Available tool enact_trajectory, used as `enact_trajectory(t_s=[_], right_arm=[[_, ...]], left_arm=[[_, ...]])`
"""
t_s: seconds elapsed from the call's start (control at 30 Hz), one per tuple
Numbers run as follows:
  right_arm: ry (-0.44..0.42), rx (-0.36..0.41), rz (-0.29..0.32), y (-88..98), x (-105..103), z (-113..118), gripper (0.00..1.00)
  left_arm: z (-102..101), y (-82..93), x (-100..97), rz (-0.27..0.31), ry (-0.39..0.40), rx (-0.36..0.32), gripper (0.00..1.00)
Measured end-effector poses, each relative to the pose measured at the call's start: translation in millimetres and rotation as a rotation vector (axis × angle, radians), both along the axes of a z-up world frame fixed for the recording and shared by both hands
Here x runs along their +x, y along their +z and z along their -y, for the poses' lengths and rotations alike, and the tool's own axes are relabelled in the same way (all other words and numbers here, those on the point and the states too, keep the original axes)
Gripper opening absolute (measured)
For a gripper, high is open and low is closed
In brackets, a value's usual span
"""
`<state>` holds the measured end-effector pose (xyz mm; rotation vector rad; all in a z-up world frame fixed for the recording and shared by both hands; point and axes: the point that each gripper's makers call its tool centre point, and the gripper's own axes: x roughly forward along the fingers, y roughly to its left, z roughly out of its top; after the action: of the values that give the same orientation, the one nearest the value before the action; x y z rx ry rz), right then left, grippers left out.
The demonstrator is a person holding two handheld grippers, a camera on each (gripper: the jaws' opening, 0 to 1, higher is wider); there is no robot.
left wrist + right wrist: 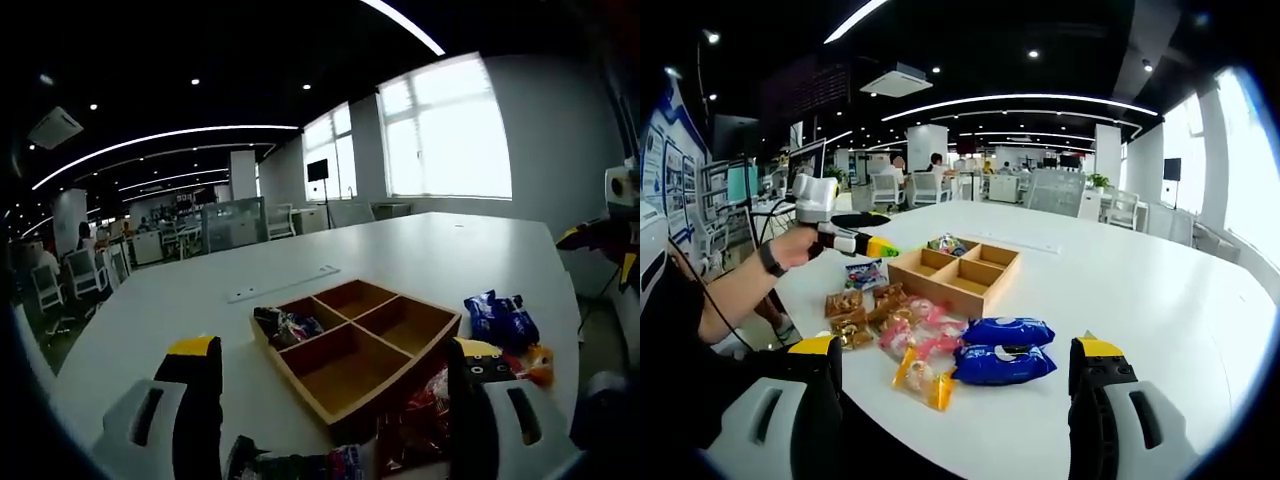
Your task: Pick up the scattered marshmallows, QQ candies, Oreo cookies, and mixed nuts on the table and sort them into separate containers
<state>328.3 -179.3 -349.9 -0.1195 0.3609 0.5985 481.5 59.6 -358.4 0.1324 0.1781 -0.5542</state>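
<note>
Between the two jaws of the left claw (335,400), just ahead of them, stands the wooden tray (352,345) with four compartments on the white surface (440,250). Its jaws stand wide apart and hold nothing. One far compartment on the left holds a few wrapped sweets (287,325); the other three compartments look bare. Right of the tray, near the right jaw, lie blue Oreo packs (502,318), with an orange packet (538,362) just beside that jaw. Red packets (425,415) lie close to the tray's near corner, between the jaws. More wrappers (295,465) lie at the base of the left jaw.

Ahead of the right claw (952,375), whose jaws are also wide apart and bare, lie two Oreo packs (1005,348), a yellow packet (923,380), pink sweets (920,325) and brown nut packets (855,310). Beyond them stands the tray (955,272). To its left, a person's hand (800,245) holds the left claw (875,245) above the surface, near a blue packet (865,272).
</note>
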Motion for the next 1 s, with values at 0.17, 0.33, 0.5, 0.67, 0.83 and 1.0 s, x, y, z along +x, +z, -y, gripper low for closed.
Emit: enact_trajectory(t_s=[0.17, 0.33, 0.5, 0.67, 0.83, 1.0], right_arm=[[0.0, 0.001, -0.001, -0.1, -0.4, -0.6, 0.9], [0.0, 0.003, 0.0, 0.3, -0.5, -0.9, 0.9], [0.0, -0.001, 0.0, 0.5, -0.7, -0.6, 0.9], [-0.007, 0.007, 0.007, 3.3, -0.2, 0.8, 0.9], [-0.008, 0.003, 0.006, 2.7, -0.8, 1.0, 0.9], [-0.009, 0.004, 0.008, 3.3, -0.3, 1.3, 0.9]], left_arm=[[1.2, 0.0, -6.0, 0.001, -0.01, 0.004, 0.97], [-0.4, -1.0, -6.8, 0.0, -0.011, -0.006, 0.97], [-4.5, -3.6, -10.6, -0.005, -0.009, 0.0, 0.97], [-5.1, -7.4, -17.7, -0.006, -0.008, 0.01, 0.97], [-8.9, -13.6, -25.2, -0.021, -0.007, 0.012, 0.97], [-7.8, -12.5, -33.3, -0.015, -0.016, 0.018, 0.97]])
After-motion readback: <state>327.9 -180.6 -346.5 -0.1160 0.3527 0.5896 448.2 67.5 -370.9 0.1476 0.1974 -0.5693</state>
